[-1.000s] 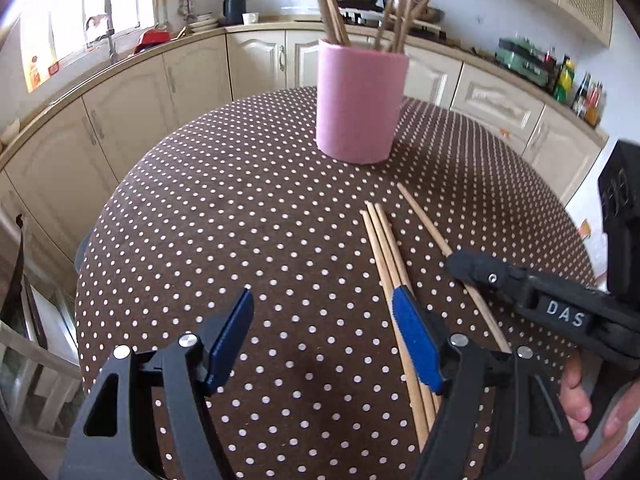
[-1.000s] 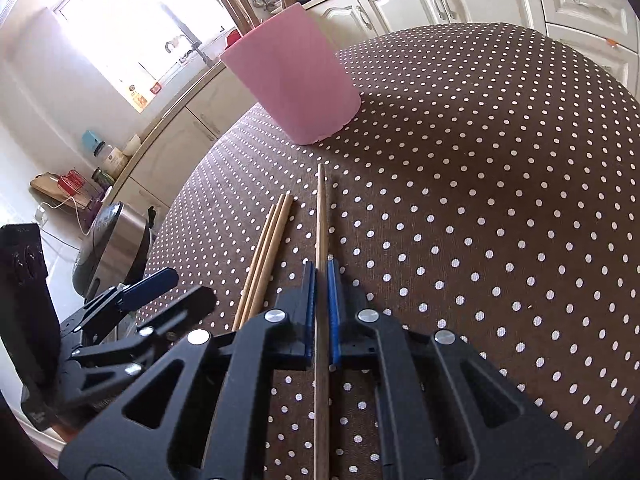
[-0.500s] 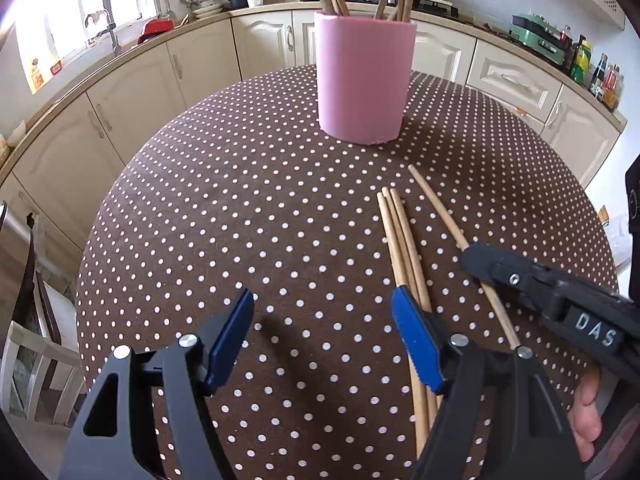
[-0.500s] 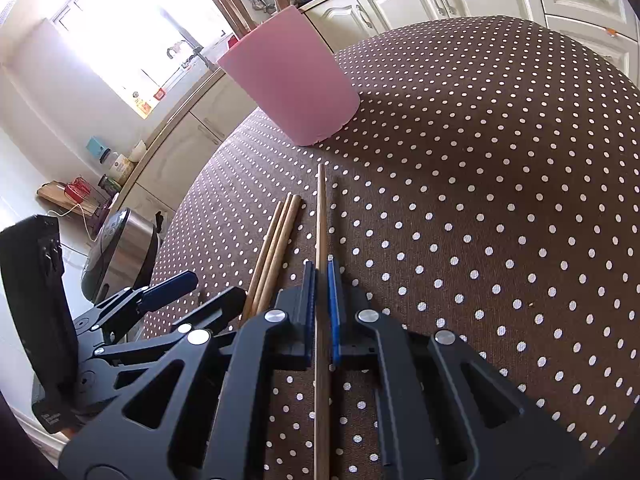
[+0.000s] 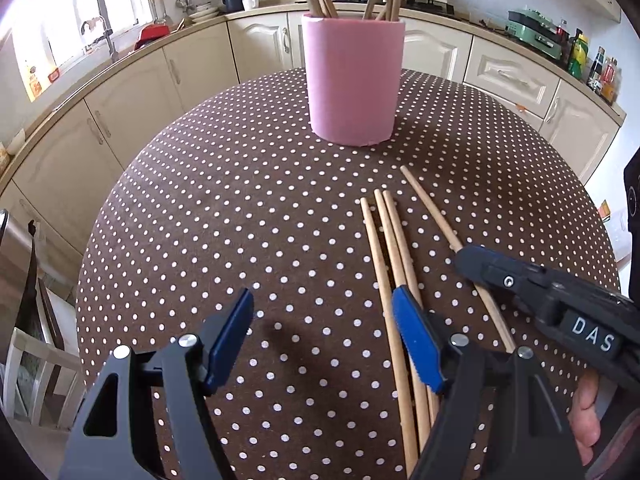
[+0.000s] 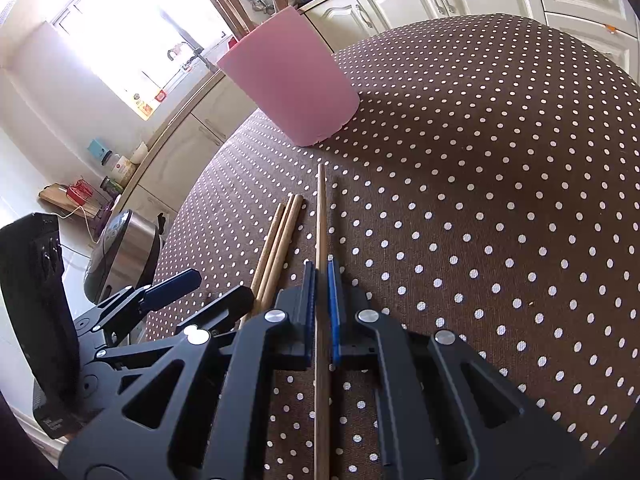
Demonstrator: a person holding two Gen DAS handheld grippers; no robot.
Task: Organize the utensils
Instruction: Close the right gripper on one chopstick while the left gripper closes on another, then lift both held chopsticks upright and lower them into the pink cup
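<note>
Right wrist view: your right gripper (image 6: 321, 308) is clamped on one chopstick (image 6: 320, 216) low over the table (image 6: 500, 168). Three chopsticks (image 5: 390, 248) lie beside it; several stand in the pink holder (image 5: 352, 80). Your left gripper (image 5: 322, 336) gapes wide, empty. Since a second ago, only the left camera's angle has shifted.

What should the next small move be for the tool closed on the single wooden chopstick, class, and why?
Probably lift: the right tool is shut on the single wooden chopstick, which seems to lie on the brown polka-dot tablecloth. Raising it and carrying it toward the pink cylindrical holder, where other chopsticks stand, seems apt. The left tool is open and empty beside three loose chopsticks.
</note>
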